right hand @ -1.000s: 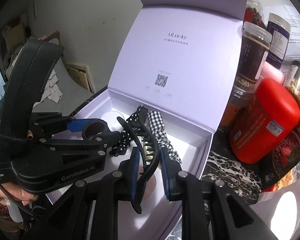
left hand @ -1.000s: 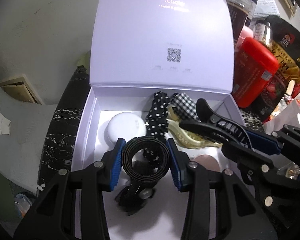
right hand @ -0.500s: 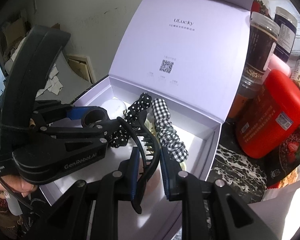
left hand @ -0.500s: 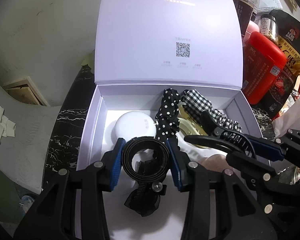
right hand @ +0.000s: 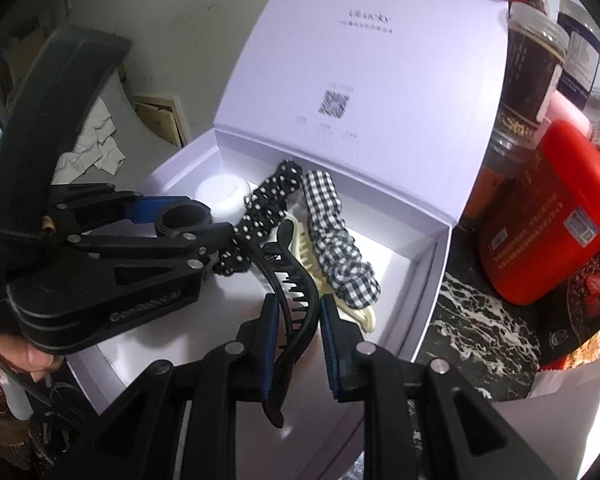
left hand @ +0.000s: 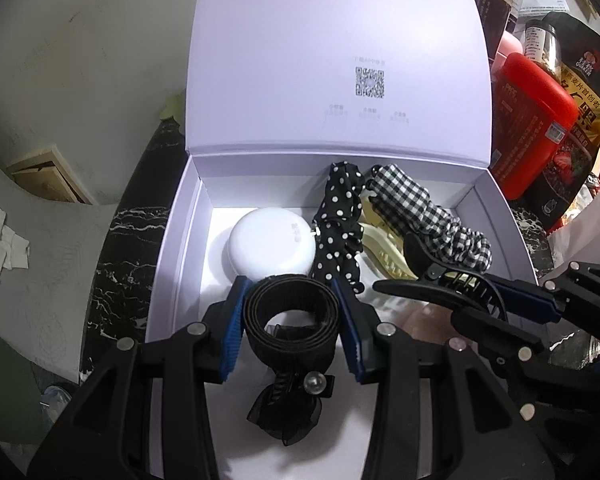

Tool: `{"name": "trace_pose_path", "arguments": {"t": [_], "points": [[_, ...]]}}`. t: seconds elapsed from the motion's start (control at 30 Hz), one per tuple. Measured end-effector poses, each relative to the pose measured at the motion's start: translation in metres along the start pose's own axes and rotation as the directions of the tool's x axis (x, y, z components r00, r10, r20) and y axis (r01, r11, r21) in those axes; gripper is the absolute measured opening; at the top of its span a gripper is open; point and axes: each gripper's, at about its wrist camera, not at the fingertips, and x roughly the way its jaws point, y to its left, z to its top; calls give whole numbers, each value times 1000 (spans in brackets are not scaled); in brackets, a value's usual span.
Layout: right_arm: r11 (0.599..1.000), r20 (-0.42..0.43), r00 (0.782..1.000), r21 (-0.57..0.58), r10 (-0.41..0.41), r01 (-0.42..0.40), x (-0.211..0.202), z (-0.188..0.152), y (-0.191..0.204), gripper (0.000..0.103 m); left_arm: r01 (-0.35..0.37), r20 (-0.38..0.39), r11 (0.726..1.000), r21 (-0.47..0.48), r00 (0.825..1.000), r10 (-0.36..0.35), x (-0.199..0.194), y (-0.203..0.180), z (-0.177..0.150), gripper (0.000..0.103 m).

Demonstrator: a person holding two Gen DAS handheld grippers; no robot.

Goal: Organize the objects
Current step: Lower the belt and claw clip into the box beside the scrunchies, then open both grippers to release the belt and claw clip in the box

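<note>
Clip and band hanging over the open box

Clip [right hand: 290, 300] is sitting pinched between the right gripper's [right hand: 298, 344] blue pads, its long axis running along the fingers and its toothed end pointing out ahead and down toward the box [right hand: 428, 280]. It is hanging above the near right part of the floor, just short of the cream clip [right hand: 320, 280] lying there. Band [left hand: 292, 320], a black rolled loop, is being squeezed by the left gripper [left hand: 292, 324] with its hole facing the camera, above the near left part of the floor, in front of the white case [left hand: 272, 246]. Both hands are tilting steeply downward, so either load looks ready to drop straight in; the right one seems nearer a free patch, since a black bow [left hand: 288, 404] is lying directly under the left.

Counting what is inside: one white case, one dotted scrunchie [left hand: 338, 236], one checked scrunchie [left hand: 424, 216], one cream clip, one black bow. Held above: one black clip, one band. Beside the box, on the marble top [right hand: 480, 320], one red canister [right hand: 548, 220] is standing among several jars that I cannot count surely.
</note>
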Motion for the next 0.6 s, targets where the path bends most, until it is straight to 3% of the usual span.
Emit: {"name": "trace_pose_path", "arguments": {"t": [0.43,0.6], "points": [[999,-45,999,34,27,-25,16,-4,-3,21,-8,-10,1000,-1,1000,8,-1,-7,-1,41],[1000,-51,999,12,-8,9,11,-5,2,22,-35,-14,999,-10,999,35,-5,-11,-3,42]]}}
